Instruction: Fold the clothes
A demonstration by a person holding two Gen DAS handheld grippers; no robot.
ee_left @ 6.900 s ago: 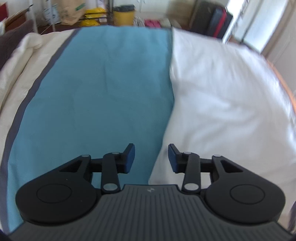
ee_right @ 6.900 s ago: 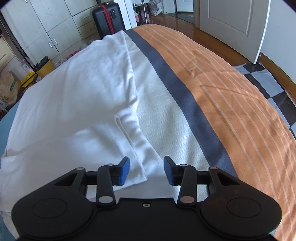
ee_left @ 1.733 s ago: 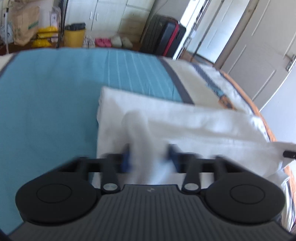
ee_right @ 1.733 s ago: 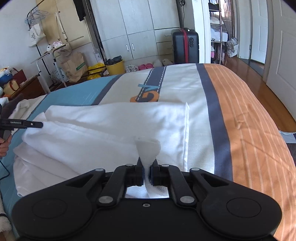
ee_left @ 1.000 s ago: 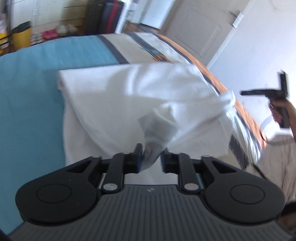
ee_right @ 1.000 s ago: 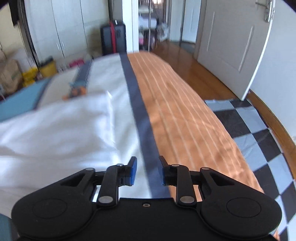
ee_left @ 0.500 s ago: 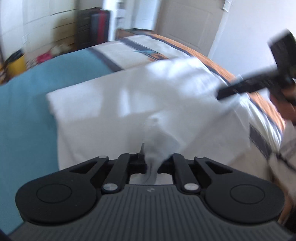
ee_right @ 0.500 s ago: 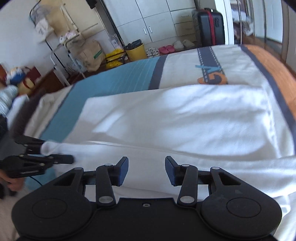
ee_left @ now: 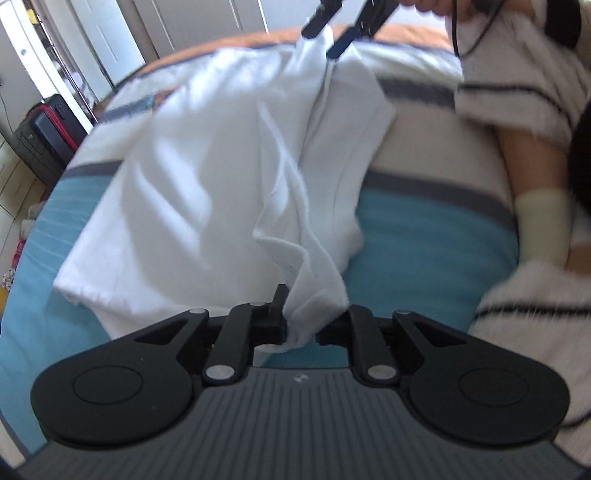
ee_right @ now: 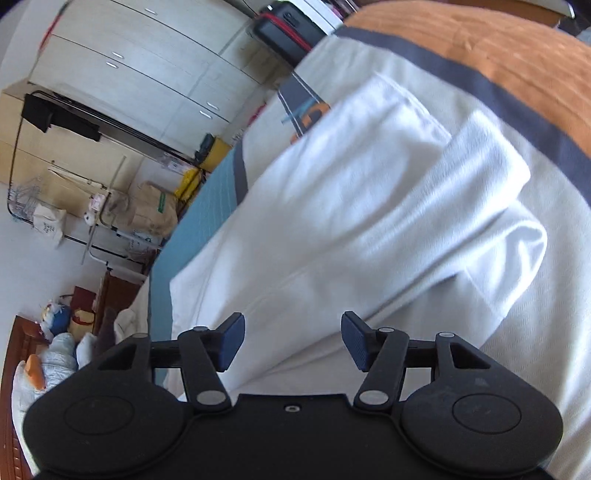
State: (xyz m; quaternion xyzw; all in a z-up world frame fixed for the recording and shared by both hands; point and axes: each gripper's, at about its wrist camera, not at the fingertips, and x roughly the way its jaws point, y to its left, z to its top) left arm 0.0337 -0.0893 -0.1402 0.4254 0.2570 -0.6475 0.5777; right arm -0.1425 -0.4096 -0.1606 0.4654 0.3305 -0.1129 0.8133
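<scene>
A white garment (ee_left: pixel 203 192) lies partly folded across the bed, its layers bunched toward the right. My left gripper (ee_left: pixel 301 328) is shut on a lifted corner of it, and the cloth hangs in a fold from the jaws. In the left wrist view my right gripper (ee_left: pixel 332 29) is at the garment's far end, where a peak of cloth rises between its fingers. The right wrist view shows that gripper (ee_right: pixel 293 343) open and rolled sideways, low over the white garment (ee_right: pixel 369 206), with cloth filling the gap between its blue pads.
The bedspread has teal (ee_left: pixel 424 236), cream, grey and orange (ee_right: pixel 498 48) bands. A person's arm (ee_left: pixel 535 184) and striped sweater fill the right of the left wrist view. A black suitcase (ee_right: pixel 284 26), wardrobe doors (ee_right: pixel 147 66) and a paper bag (ee_right: pixel 155 210) stand past the bed.
My left gripper has kept its hold and swung toward the person's side. My right gripper stays open, has rolled sideways and come down onto the garment's other end.
</scene>
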